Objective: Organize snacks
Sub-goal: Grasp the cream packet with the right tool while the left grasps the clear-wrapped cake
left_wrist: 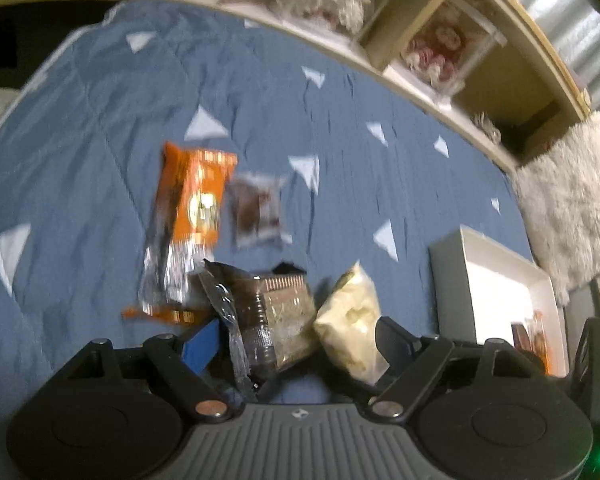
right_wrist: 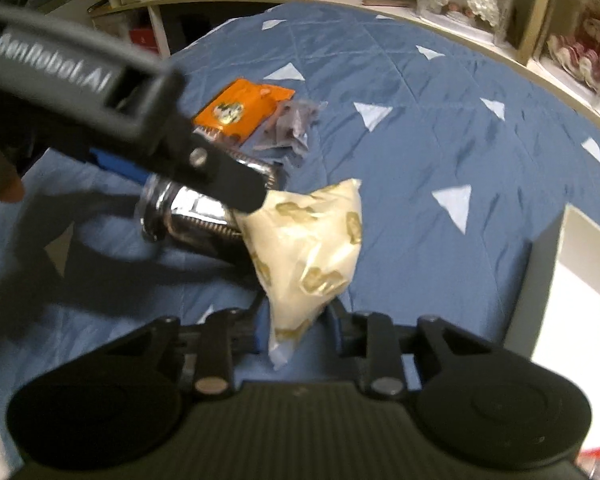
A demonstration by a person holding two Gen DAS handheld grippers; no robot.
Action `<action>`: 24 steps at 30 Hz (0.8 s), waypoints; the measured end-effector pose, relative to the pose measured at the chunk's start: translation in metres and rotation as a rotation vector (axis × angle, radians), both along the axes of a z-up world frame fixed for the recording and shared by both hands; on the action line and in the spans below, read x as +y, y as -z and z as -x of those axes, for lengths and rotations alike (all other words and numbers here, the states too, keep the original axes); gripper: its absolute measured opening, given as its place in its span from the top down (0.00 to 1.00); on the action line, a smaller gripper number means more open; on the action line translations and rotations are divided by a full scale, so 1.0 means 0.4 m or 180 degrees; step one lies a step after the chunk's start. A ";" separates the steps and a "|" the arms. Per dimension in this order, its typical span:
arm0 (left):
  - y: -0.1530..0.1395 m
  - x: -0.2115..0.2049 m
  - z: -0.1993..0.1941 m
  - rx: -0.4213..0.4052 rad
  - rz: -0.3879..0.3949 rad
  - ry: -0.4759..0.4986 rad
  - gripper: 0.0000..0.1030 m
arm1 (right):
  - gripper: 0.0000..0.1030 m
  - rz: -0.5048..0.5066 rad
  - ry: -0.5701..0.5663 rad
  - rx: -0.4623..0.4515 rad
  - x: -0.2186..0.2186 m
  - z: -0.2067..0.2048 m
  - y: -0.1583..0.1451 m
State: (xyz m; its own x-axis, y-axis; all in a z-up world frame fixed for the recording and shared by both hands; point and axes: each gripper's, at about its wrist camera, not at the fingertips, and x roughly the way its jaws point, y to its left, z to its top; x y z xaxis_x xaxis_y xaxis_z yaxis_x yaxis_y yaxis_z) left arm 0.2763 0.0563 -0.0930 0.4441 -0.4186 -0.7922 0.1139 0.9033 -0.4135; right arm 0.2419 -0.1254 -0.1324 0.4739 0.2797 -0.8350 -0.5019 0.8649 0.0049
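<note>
Working from the left, the left gripper (left_wrist: 296, 340) has its jaws spread wide around a dark clear-wrapped packet (left_wrist: 272, 320) on the blue bedspread (left_wrist: 80, 140); the packet sits between the fingers, nearer the left one, and I cannot tell whether either pad touches it. Closing well here means squaring up on the packet's body — not its loose crinkled end — and keeping clear of the cream snack bag (left_wrist: 350, 328) just beside it on the right. Beyond lie an orange packet (left_wrist: 192, 208) and a small brown one (left_wrist: 258, 210), side by side. The right gripper (right_wrist: 300, 332) looks to have the cream bag's lower end between its jaws, which appear fairly close together, though blur keeps me from judging whether they actually pinch it. Its far corner touches the other tool's finger, so lifting should wait until one side lets go. At far right stands a white box (left_wrist: 452, 276) — probably the destination, with something orange already inside.
</note>
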 end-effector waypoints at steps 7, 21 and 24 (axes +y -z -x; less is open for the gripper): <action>-0.027 0.018 0.039 -0.0178 -0.0172 -0.0054 0.17 | 0.70 -0.0014 -0.0024 0.0002 -0.030 0.098 -0.010; 0.003 -0.036 0.000 -0.0302 -0.0277 0.0323 0.16 | 0.56 -0.0116 -0.0271 0.0128 -0.067 0.307 0.003; 0.024 -0.051 0.011 -0.0121 -0.0377 0.0513 0.16 | 0.44 -0.0128 -0.0210 0.0048 -0.063 0.336 -0.006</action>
